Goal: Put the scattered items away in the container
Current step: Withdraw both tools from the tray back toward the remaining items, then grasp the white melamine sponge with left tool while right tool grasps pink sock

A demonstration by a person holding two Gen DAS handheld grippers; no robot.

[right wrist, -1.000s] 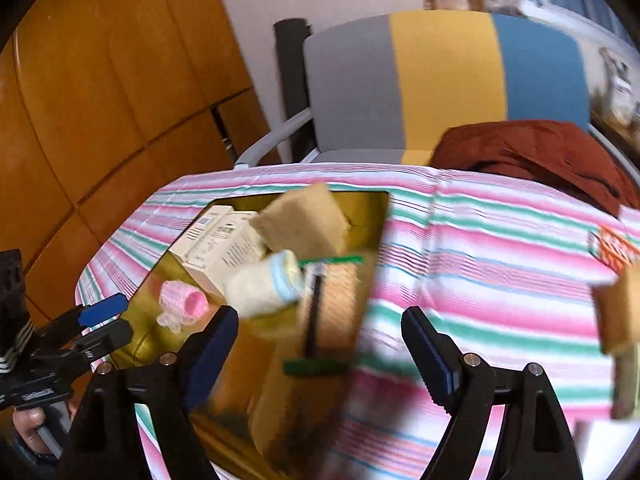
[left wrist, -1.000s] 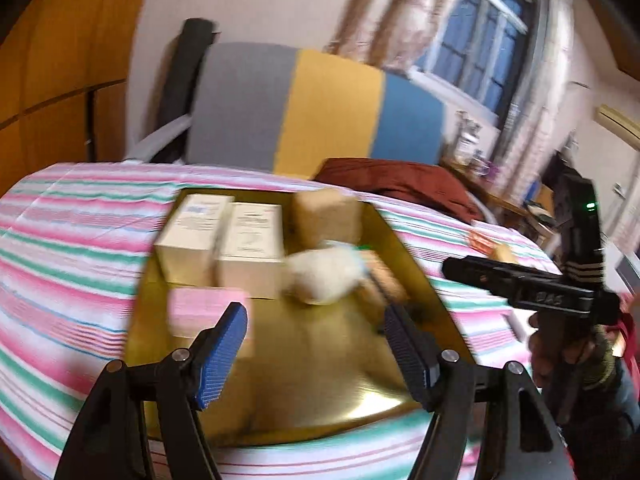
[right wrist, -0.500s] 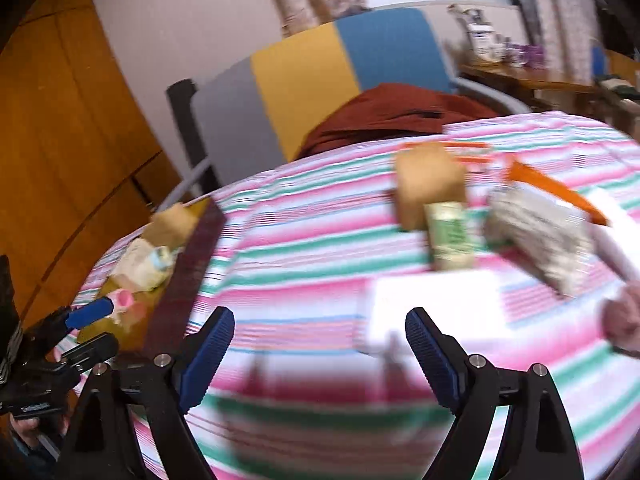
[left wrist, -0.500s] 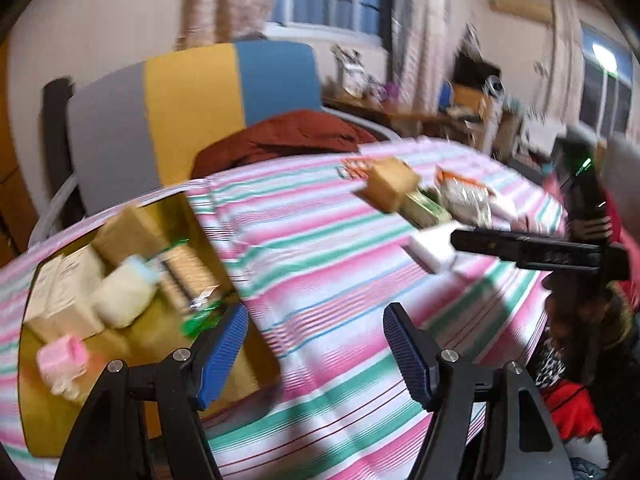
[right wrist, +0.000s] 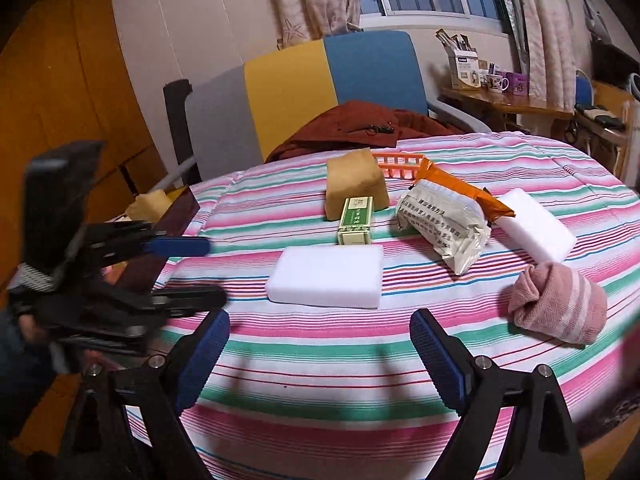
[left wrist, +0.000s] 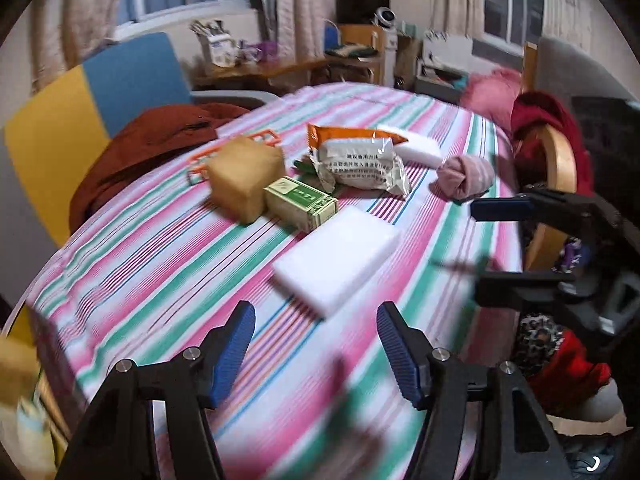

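- Presently, both grippers are seen directed at the loose items on the striped tablecloth (right wrist: 360,360); the nearest item to each is judged to be the white foam block (right wrist: 326,278).
- Right gripper (right wrist: 320,356): jaws are found wide apart and empty, having just been opening. The white foam block is noted directly ahead of the gap, slightly towards the left pad, near but apart from the fingertips.
- Long axis of the block, in the right wrist view, is observed running crosswise to the fingers, roughly spanning the gap. A grasp along that axis is judged tight; a grasp across the short side would call for a rolled wrist.
- Left gripper (left wrist: 316,350): jaws are found partly open and empty, having just been closing. The same block (left wrist: 338,258) is seen ahead of it, lying diagonally, offset towards the right pad.
- Nearness: the two are judged about equally close; the right gripper is better centred on the block.
- Other items are recorded further off: green box (right wrist: 356,220), brown sponge (right wrist: 354,182), printed packet (right wrist: 442,222), second white block (right wrist: 536,228), rolled pink sock (right wrist: 560,302).
- Container (right wrist: 176,208): only its dark rim is visible at the table's left edge in the right wrist view, well apart from the block, on the left gripper's side.
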